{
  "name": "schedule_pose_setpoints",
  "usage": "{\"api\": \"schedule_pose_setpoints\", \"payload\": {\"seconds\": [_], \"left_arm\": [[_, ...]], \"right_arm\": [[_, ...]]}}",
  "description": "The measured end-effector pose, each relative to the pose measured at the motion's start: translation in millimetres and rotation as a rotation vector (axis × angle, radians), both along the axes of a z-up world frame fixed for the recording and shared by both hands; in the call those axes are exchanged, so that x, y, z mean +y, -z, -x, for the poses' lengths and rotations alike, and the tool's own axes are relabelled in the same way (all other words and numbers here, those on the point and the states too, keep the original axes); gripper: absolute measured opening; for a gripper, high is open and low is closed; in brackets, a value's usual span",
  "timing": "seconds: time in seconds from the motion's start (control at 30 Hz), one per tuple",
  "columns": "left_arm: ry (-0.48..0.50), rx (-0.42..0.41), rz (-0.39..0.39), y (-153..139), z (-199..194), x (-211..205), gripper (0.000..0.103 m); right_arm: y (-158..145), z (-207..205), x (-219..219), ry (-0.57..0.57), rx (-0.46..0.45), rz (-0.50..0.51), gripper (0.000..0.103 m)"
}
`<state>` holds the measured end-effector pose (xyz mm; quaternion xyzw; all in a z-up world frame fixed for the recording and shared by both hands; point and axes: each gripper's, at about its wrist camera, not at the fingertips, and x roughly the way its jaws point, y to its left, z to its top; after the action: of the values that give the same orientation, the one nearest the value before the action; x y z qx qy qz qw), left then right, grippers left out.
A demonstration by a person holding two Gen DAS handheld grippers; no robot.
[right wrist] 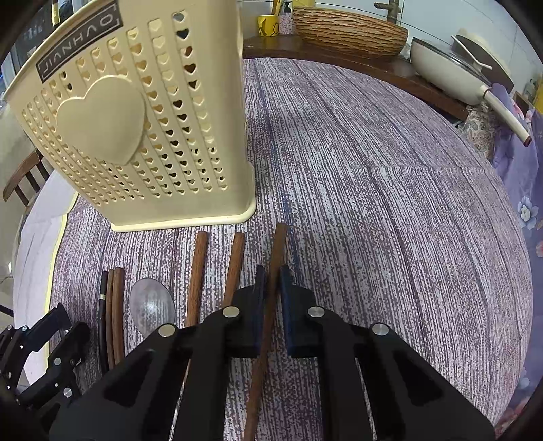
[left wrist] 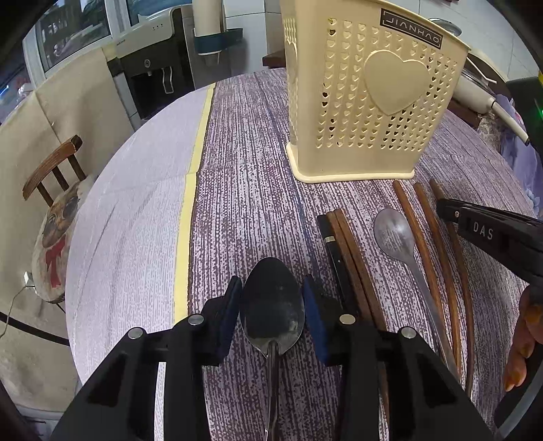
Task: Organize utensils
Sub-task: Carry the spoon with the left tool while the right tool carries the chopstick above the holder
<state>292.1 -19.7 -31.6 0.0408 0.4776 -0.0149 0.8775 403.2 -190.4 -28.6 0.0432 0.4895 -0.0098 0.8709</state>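
Observation:
A cream perforated utensil holder (left wrist: 366, 98) with a heart stands on the purple-striped tablecloth; it also shows in the right wrist view (right wrist: 135, 129). My left gripper (left wrist: 271, 295) has its pads on both sides of a dark metal spoon's bowl (left wrist: 271, 305). My right gripper (right wrist: 271, 288) is shut on a brown wooden chopstick (right wrist: 276, 251) lying on the cloth. A second steel spoon (left wrist: 395, 237) lies between several other brown chopsticks (left wrist: 424, 237); a dark chopstick (left wrist: 334, 251) lies left of them.
A wooden chair (left wrist: 54, 169) with a cushion stands left of the table. A pan (right wrist: 451, 74) and a woven bowl (right wrist: 349, 30) sit on a wooden counter behind the table. A yellow stripe (left wrist: 190, 203) runs along the cloth.

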Motion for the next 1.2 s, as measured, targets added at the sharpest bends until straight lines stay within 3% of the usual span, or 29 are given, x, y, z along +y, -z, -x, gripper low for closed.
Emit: {"api": "schedule_pose_setpoints", "payload": {"seconds": [0.27,0.43,0.63,0.83,1.2], "left_arm": [[-0.002,-0.049,0.077,-22,1,7,0.037],[0.008,-0.115,0.166,-50,7,13,0.037],[0.031,-0.186,0.210,-82,15,16,0.037],[0.052,-0.222,0.215,-98,21,16,0.037],[0.067,-0.243,0.215,-108,27,16,0.036]], "right_arm": [[-19,9,-30,0.023,-0.068,-0.085,0.009],[-54,31,-43,0.017,-0.180,-0.109,0.008],[-98,66,-45,-0.035,-0.296,-0.109,0.008],[-133,96,-47,-0.088,-0.367,-0.096,0.008],[-160,118,-56,-0.131,-0.447,-0.130,0.008]]}}
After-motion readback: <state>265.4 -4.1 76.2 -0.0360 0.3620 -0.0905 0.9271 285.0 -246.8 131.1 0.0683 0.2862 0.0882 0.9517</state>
